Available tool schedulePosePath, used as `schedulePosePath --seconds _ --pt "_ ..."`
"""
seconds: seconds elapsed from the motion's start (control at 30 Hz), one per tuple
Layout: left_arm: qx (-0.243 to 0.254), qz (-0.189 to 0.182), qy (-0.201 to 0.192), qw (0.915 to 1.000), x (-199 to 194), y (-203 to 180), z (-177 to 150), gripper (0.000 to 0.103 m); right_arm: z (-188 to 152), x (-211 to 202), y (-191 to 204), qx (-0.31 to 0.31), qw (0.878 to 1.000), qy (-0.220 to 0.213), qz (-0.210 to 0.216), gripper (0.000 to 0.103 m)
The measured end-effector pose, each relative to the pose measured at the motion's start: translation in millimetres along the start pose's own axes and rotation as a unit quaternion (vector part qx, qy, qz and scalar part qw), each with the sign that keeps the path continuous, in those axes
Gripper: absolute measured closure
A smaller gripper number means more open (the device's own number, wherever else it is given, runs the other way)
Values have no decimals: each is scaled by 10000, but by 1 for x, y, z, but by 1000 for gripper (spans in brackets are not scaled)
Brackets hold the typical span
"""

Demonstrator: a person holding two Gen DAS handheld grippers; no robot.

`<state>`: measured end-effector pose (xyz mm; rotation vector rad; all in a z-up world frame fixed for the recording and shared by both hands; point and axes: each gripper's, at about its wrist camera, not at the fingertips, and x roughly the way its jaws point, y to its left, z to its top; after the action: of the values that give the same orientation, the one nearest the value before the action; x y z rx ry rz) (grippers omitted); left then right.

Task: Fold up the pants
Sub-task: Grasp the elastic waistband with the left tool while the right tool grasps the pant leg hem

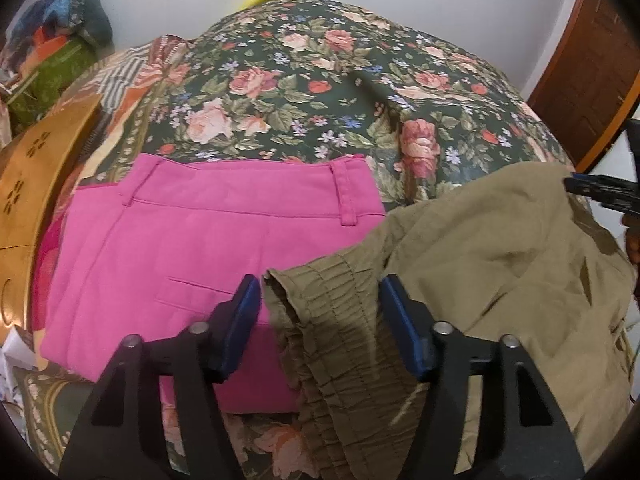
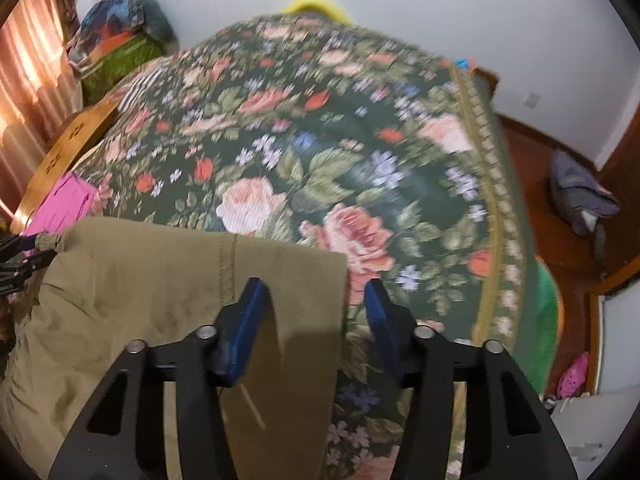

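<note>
Olive-green pants [image 1: 500, 272] lie crumpled on the floral bedspread [image 1: 320, 92], their gathered elastic waistband [image 1: 340, 320] running between my left fingers. My left gripper [image 1: 318, 300] is open, its blue pads on either side of the waistband, not closed on it. In the right wrist view the same olive pants [image 2: 160, 300] lie flatter, a straight cloth edge passing between my fingers. My right gripper [image 2: 316, 300] is open over that edge. The right gripper also shows at the right edge of the left wrist view [image 1: 600, 192].
Folded pink pants [image 1: 192, 260] lie left of the olive ones. A wooden headboard [image 1: 36, 184] stands at the left. A pile of coloured cloth [image 1: 56, 40] sits at the back left. The bed's right edge [image 2: 496, 216] drops to a wooden floor.
</note>
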<state>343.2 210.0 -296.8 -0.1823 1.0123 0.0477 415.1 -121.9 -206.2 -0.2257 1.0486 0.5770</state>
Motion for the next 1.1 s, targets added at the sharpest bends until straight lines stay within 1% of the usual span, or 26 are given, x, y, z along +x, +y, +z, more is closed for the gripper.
schedulePosePath --seconds 0.07,0.1,0.13,0.17,0.2,0.23,0.27,0.3,0.33,0.4,0.6,0.67,0.7,0.77,0.8,0.83,0.9,1.0,1.1 --pt "-13 -25 -6 10000 -1 0 -1 47 0 7 1 -10 9999 91 67 64" --pt "-11 -55 3 10000 -2 0 -1 52 0 8 2 -10 9999 94 139 71" --pt "-11 -31 -12 10000 -3 0 -1 54 -1 8 2 3 9998 80 174 74" --pt "7 6 -44 10000 -6 -1 -1 56 0 7 3 1 9999 34 128 79" --pt "36 72 -82 9999 -8 -2 -1 62 0 5 3 -24 10000 -27 58 91" --pt "65 108 -112 9999 -12 -2 0 65 1 1 4 -52 9999 -86 -2 93" --pt "74 85 -153 9998 -15 -3 1 71 2 -3 3 -37 9999 -140 -11 94" --pt "70 23 -167 9998 -19 -3 2 96 4 -7 2 -19 9998 -199 12 96" --pt "65 -4 -172 9998 -23 -3 4 95 5 -13 2 -11 9996 -294 39 96" --pt "86 -7 -320 9994 -34 -4 7 96 8 -24 3 -33 9989 -468 30 97" --pt "130 89 -660 9977 -60 -5 20 96 22 -56 6 49 9942 -1074 -78 99" --pt "75 89 -683 9976 -62 -1 23 96 26 -59 8 4 9940 -1084 -144 99" --pt "61 90 -619 9980 -58 1 23 96 26 -58 10 -8 9940 -1069 -212 98" --pt "98 134 -458 9988 -47 2 21 96 26 -51 11 -5 9952 -931 -310 90" --pt "113 154 -391 9991 -42 3 19 96 26 -47 12 -33 9959 -841 -327 76" --pt "123 165 -338 9992 -37 3 16 96 25 -42 13 -98 9965 -752 -347 58" --pt "123 146 -272 9994 -28 5 13 96 20 -35 16 -229 9958 -753 -463 42" --pt "89 122 -212 9997 -18 8 10 95 18 -23 20 -403 9957 -638 -542 42" --pt "121 123 -193 9997 -14 9 8 94 24 -5 19 -385 9972 -436 -469 42"
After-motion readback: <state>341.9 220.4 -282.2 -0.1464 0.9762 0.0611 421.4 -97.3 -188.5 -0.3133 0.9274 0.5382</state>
